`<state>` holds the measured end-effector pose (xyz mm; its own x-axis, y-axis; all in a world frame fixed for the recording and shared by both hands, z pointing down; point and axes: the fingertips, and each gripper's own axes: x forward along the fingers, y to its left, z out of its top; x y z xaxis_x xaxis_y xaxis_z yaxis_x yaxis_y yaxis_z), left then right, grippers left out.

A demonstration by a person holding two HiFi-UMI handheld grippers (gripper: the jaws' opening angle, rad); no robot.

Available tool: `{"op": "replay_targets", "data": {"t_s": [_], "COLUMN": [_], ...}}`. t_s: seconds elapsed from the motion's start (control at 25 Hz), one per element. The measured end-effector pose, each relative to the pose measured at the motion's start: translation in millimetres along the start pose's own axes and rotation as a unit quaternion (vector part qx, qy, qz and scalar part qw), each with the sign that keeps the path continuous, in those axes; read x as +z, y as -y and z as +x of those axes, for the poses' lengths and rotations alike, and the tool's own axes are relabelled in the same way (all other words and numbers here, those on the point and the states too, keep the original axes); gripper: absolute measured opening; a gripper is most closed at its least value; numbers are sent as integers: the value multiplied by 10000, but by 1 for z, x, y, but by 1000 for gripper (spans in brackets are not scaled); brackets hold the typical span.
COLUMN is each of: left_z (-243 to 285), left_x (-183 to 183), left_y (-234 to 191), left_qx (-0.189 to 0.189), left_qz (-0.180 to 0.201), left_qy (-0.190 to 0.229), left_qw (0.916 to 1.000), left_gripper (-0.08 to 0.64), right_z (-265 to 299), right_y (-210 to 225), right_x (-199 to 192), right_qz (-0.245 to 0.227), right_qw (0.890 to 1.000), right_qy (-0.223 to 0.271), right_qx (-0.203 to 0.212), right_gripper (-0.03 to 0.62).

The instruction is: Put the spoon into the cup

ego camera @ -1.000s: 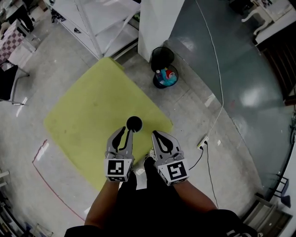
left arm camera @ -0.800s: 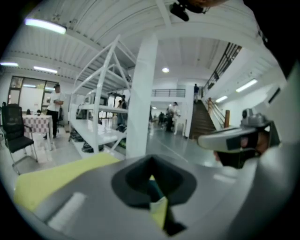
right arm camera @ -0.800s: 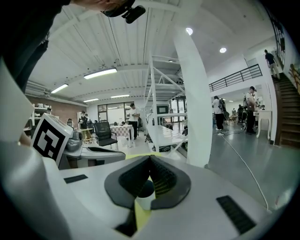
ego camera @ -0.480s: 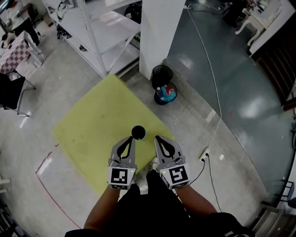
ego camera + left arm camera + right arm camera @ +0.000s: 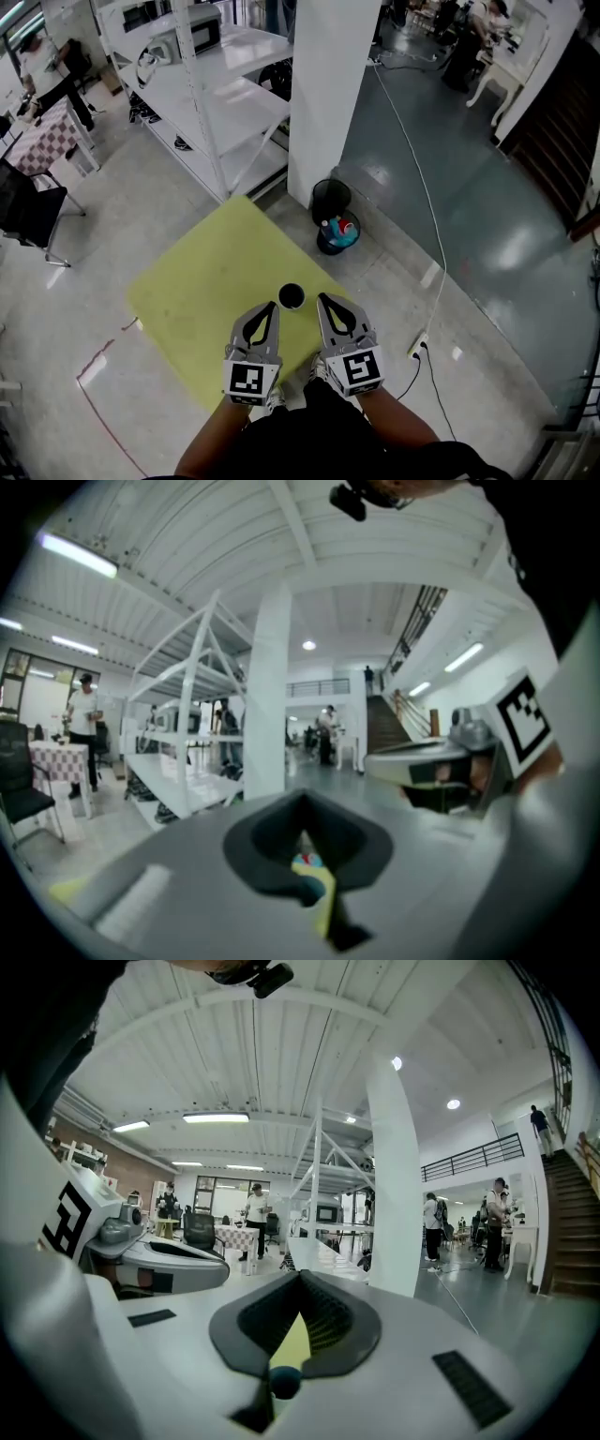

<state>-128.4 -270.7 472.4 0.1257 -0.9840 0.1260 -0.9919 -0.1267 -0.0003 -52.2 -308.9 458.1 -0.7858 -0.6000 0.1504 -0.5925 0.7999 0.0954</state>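
A small black cup (image 5: 292, 296) stands on the square yellow surface (image 5: 206, 291), near its front corner. I see no spoon in any view, and the cup's inside is too dark to read. My left gripper (image 5: 269, 307) (image 5: 302, 795) hangs just short of the cup on its near left, jaws shut with nothing between them. My right gripper (image 5: 322, 298) (image 5: 302, 1271) is beside the cup on its right, also shut and empty. Through its jaws a dark round thing on yellow shows, probably the cup (image 5: 284, 1380).
Beyond the yellow surface stand a black mesh bin (image 5: 330, 199) and a bin holding coloured bottles (image 5: 337, 234), at the foot of a white pillar (image 5: 328, 94). White shelving (image 5: 206, 103) is at the back left. A cable runs to a power strip (image 5: 417, 349) on the right.
The left gripper's jaws, open at the cup a second ago, have shut. Both grippers have risen and drawn back from the cup; more of the room shows beyond them.
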Motion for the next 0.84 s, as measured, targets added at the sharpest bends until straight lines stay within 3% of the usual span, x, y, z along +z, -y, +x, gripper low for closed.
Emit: {"op": "replay_targets", "data": {"t_s": [0.84], "left_z": [-33], "left_x": [24], "left_y": [-10], "left_qx": [117], "left_qz": [-16], "left_qy": [215], "left_qw": [9997], "left_gripper": [6], "right_z": [-17], "right_y": [-21], "right_x": [26], "right_qz": [-43], "right_qw": [9998], "right_qy": [156], "right_qx": [-65], "right_gripper": [6]}}
